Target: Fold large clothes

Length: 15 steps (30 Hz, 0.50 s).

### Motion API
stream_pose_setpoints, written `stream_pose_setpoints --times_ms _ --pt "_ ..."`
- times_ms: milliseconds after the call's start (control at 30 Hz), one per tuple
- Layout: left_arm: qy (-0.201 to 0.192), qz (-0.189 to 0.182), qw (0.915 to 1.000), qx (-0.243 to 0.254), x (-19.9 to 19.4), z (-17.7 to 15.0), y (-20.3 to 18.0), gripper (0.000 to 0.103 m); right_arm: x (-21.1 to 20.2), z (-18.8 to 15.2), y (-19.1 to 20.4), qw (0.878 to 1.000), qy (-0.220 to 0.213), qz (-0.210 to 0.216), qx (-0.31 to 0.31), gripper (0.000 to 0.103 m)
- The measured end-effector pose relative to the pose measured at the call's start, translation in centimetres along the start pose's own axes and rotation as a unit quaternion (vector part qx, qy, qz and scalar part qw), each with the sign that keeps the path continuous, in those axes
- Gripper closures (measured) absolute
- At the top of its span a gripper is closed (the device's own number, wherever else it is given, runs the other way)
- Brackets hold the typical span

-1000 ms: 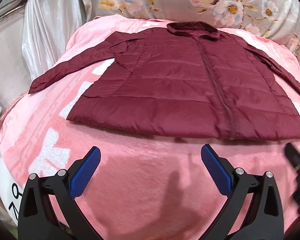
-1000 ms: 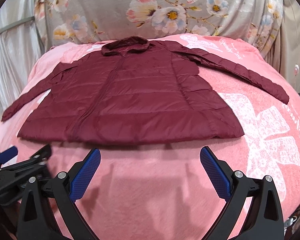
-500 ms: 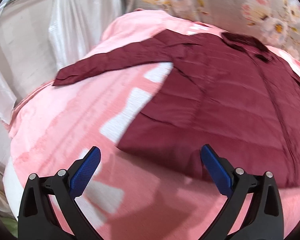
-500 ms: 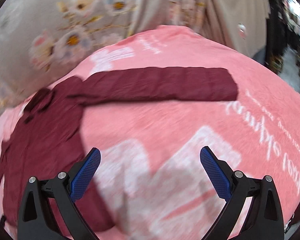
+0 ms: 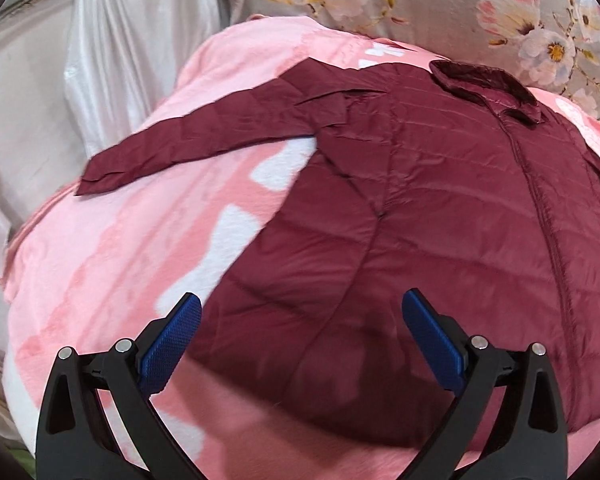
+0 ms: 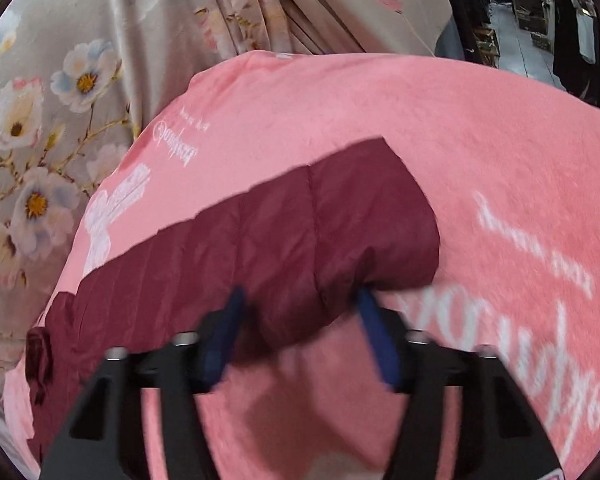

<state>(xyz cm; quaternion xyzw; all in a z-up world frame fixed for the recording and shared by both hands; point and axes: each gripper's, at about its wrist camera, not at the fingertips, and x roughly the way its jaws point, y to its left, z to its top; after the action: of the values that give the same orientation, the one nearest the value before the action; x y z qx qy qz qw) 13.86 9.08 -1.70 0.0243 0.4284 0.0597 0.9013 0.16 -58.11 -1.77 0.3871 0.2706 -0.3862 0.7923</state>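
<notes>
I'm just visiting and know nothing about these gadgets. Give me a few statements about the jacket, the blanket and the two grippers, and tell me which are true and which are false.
1. The jacket is dark red. True.
2. It lies on a green blanket. False: the blanket is pink with white markings.
3. The left gripper is clamped on the collar. False: its jaws stand wide open over the jacket's lower part, and the collar lies far from it.
4. The right gripper has the sleeve's end between its blue fingers. True; its jaws are closing on it.
5. A flowered cloth hangs behind the blanket. True.
</notes>
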Motion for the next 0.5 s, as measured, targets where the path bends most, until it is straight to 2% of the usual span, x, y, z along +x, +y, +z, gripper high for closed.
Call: stream_pose_setpoints --times_ms 33,100,200,333,400,500 --pt "0.002 -0.001 1.0000 -0.003 0.2 0.3 -0.1 0.005 0.0 0.4 0.9 1.000 -0.005 0.008 -0.004 0.093" --pt "0.002 -0.004 0.9999 -0.010 0.8 1.0 -0.2 0.005 -1.1 1.0 4.8 0.998 -0.033 0.031 -0.043 0.095" --pt "-0.002 0.006 0.9999 -0.010 1.4 1.8 -0.3 0.005 -4.2 0.4 13.0 0.984 -0.077 0.087 -0.136 0.095" --pt "-0.006 0.025 0.9996 -0.010 2.1 2.5 -0.1 0.005 -7.8 -4.0 24.3 0.946 -0.078 0.190 -0.250 0.096" --pt "-0.002 0.030 0.9994 -0.015 2.4 2.5 0.3 0.005 -9.4 -8.5 29.7 0.917 -0.063 0.238 -0.314 0.096" --pt "0.007 0.031 0.9992 -0.023 2.9 2.1 1.3 0.005 -10.3 -15.1 35.3 0.878 -0.024 0.287 -0.381 0.096"
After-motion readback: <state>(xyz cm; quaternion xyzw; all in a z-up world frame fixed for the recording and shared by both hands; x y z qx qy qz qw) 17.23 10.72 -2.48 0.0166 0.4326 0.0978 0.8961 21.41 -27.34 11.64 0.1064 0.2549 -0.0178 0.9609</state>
